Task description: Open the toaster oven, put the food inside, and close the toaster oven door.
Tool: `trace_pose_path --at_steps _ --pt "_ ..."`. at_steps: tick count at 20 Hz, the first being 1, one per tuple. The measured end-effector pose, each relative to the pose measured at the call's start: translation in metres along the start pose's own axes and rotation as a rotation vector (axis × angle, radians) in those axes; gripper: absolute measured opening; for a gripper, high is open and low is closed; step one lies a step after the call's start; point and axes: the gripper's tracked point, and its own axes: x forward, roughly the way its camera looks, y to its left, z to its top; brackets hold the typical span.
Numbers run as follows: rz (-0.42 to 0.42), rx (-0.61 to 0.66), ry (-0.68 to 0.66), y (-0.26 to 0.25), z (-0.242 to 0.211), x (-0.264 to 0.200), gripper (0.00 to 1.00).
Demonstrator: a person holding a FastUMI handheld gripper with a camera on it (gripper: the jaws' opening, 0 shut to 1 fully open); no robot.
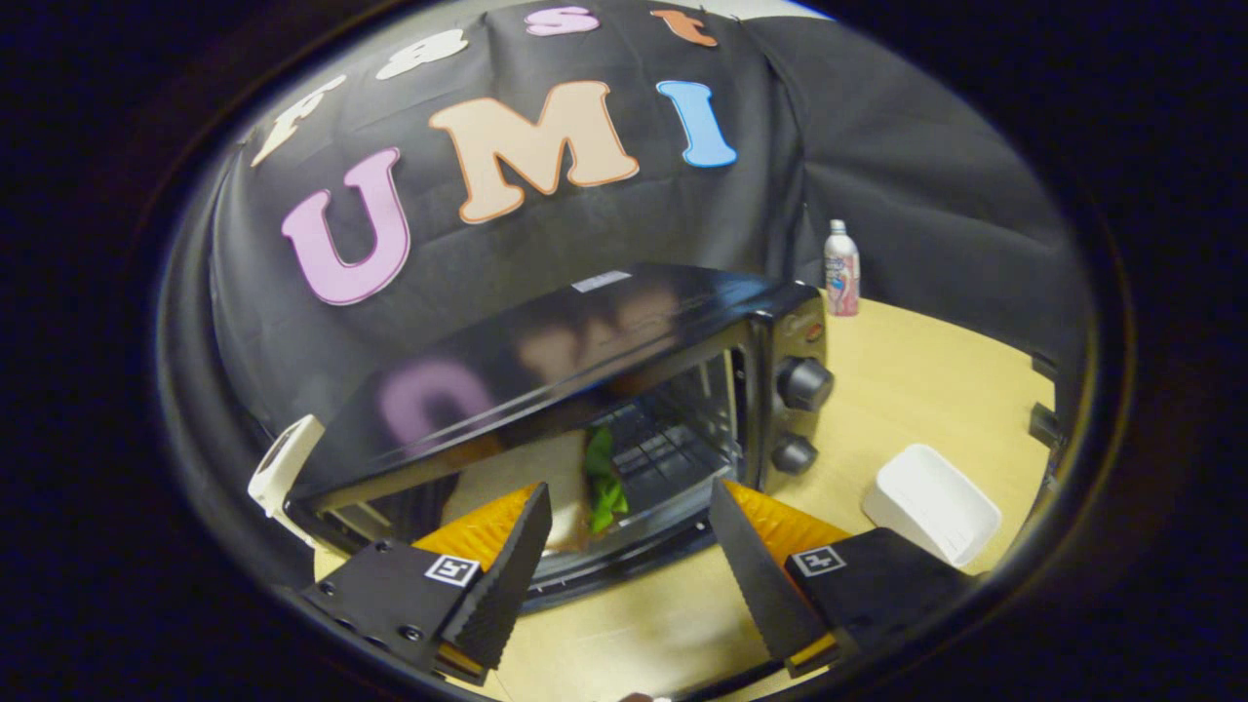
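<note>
Lighting: even, moderate, from overhead — pale wooden desk (907,390) well lit, soft shadows under the glossy black toaster oven (585,370). Glare: oven top mirrors the wall behind. Distortion: strong fisheye bending; edges darken. Focus: slight overall softness; black ribbed gripper (624,575), jaws apart, sharp enough — small bottle (840,268) beyond blurred.

Nothing printed here can be read with confidence. The toaster oven (585,390) carries a small pale sticker on its top and a tiny mark above its knobs, both too blurred to make out, and the bottle (841,268) at the back of the table has a label too small to read. Each finger of the gripper (624,546), whose fingers stand spread apart, bears a square black-and-white marker, a pattern rather than words.
</note>
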Motion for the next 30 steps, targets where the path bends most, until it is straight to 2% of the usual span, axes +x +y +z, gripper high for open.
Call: trace_pose_path --at_steps 4,10,13,16,20,27,30 --pt "-0.058 -0.158 0.147 -0.019 -0.040 -0.052 0.99" --pt "-0.053 -0.292 0.432 -0.024 -0.116 -0.122 0.98" --pt "-0.041 -0.319 0.508 -0.022 -0.137 -0.129 0.96" --pt "-0.046 -0.410 0.606 -0.027 -0.164 -0.130 0.95" --pt "0.003 -0.440 0.619 -0.019 -0.178 -0.112 0.94" --pt "-0.014 -0.466 0.628 -0.023 -0.180 -0.097 0.93" --pt "-0.035 -0.467 0.609 -0.025 -0.166 -0.099 0.93"
